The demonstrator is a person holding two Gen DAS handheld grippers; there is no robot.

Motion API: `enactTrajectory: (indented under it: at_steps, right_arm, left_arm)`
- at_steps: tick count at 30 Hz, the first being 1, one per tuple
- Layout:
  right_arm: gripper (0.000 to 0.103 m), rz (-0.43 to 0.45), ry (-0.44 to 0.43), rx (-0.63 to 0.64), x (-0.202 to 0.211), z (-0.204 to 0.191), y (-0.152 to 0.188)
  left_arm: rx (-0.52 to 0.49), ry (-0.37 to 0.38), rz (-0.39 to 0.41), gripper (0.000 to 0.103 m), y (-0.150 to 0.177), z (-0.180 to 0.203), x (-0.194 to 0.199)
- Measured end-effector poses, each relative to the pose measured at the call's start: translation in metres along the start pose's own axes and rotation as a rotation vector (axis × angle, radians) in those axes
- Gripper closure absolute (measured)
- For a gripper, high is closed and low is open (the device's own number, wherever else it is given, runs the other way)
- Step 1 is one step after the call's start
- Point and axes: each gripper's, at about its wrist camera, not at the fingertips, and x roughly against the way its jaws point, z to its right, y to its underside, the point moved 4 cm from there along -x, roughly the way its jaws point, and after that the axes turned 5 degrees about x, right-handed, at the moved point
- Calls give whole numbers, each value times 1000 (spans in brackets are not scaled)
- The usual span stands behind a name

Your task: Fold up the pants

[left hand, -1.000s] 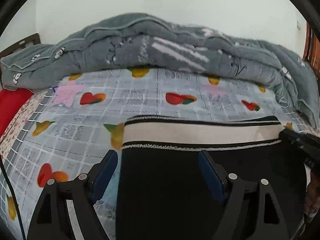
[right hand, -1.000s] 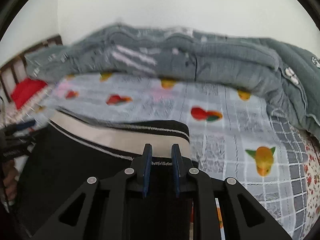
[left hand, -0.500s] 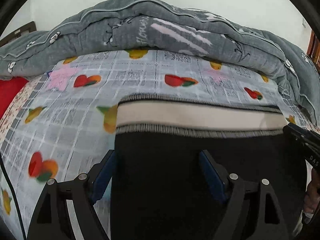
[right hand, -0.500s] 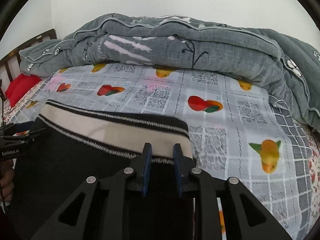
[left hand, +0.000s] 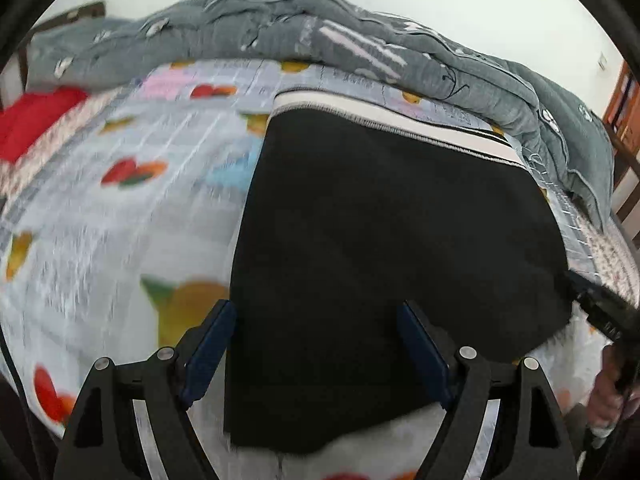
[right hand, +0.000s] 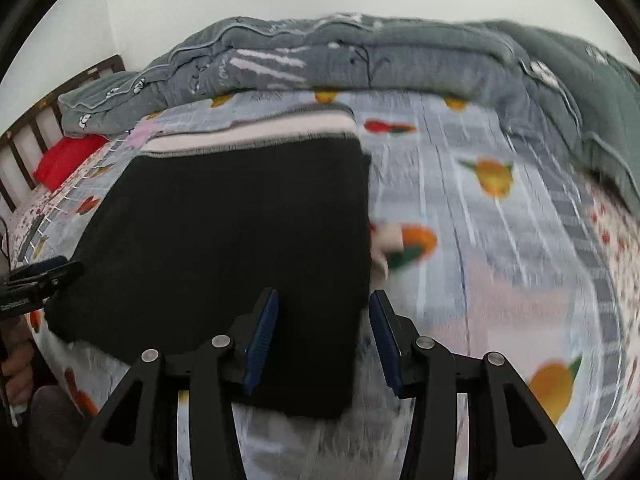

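Ahead of me the folded black pants [left hand: 392,248] cover the middle of the bedsheet [left hand: 120,216], their striped waistband [left hand: 384,114] lying just short of the heaped grey quilt [left hand: 360,52], which walls off the whole far side of the bed. Open sheet lies left of the pants for my left gripper [left hand: 316,344] and right of them for my right gripper [right hand: 324,332]. A red pillow [right hand: 68,160] and the wooden headboard [right hand: 36,136] close the left end.
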Motion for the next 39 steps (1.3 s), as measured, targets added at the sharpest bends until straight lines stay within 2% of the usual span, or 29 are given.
enactTrajectory:
  at_steps: [3,7,12,14,16,19,24,28,31,37,39]
  right_arm:
    - [58,-38,-21,-11,2,0,15]
    - [58,-43,-28,-23,5,2,23]
    - [58,-68,-25,-33,-5,3,25]
    - [58,-56,-18,-12,1,2,22]
    - [57,-19,7,9,12,5,13]
    - [57,40,16,-18,22,17,-6]
    - [57,32,-5,-91,-1,32,-35]
    - [57,31,-48,-123,-18,31,-46]
    - [56,39,-47,-126,-27,30,-54]
    - [56,33,-61,-144,-42,31,-63]
    - [56,32,-64,-141,-47,30,-66]
  left_arm:
    - [9,-5,-20,20,11,-5,5]
    - [13,-5,-37,19,18,-7,4]
    - [49,26,-60,19,21,-10,-3]
    - [63,52,-34,19,16,-12,3]
    - [64,33,6,20,5,-17,10]
    - [76,31,25,21,-13,-24,9]
    - [83,-7,28,23,-46,-36,-9]
    - [68,-24,2,37,-62,-40,-28]
    - [38,-29,-47,44,-66,-39,-48]
    - [14,9,-48,44,-72,-34,-62]
    - [7,21,-53,51,-74,-34,-65]
